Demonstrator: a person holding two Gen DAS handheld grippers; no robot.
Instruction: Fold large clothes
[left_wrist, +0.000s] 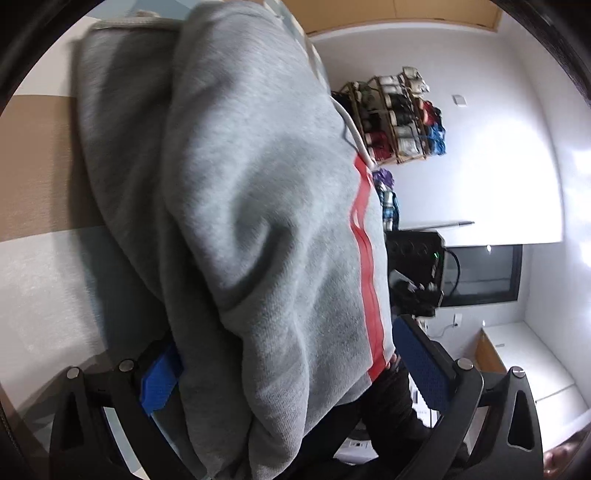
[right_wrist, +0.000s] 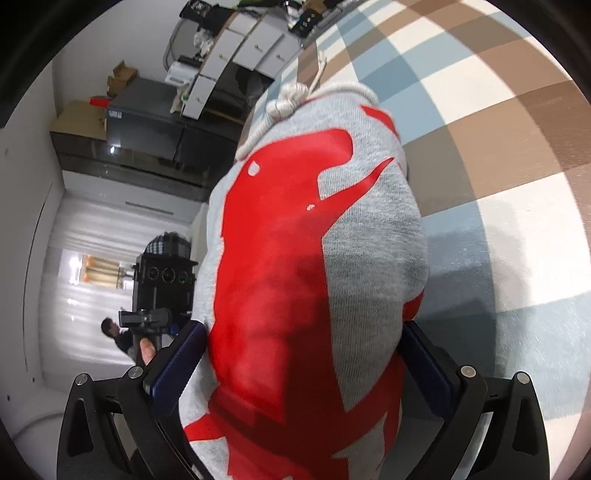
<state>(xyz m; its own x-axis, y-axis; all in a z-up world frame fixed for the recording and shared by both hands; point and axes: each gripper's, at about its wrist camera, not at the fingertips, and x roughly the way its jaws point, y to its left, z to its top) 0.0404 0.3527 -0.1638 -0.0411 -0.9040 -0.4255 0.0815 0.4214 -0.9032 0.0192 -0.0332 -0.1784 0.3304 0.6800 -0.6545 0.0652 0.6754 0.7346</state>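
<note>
A grey sweatshirt (left_wrist: 240, 203) with a red stripe is bundled thick and runs away from my left gripper (left_wrist: 291, 373). Its jaws stand wide around the bundle. The left blue pad (left_wrist: 162, 380) touches the fabric, and the right pad (left_wrist: 421, 365) stands just clear of it. In the right wrist view the same sweatshirt (right_wrist: 280, 258) shows a large red print and a knotted white drawstring (right_wrist: 291, 101). My right gripper (right_wrist: 301, 363) is shut on it, with fabric bulging against both pads. The garment rests on a checkered brown, blue and white cover (right_wrist: 498, 129).
A wooden rack of shoes (left_wrist: 399, 118) hangs on the white wall, with a black device (left_wrist: 413, 266) and a dark window below it. White drawers (right_wrist: 240, 48), a dark cabinet (right_wrist: 147, 129) and boxes stand beyond the cover. A black camera rig (right_wrist: 166, 273), a thumb (right_wrist: 147, 350) and a distant person (right_wrist: 110, 328) are also in view.
</note>
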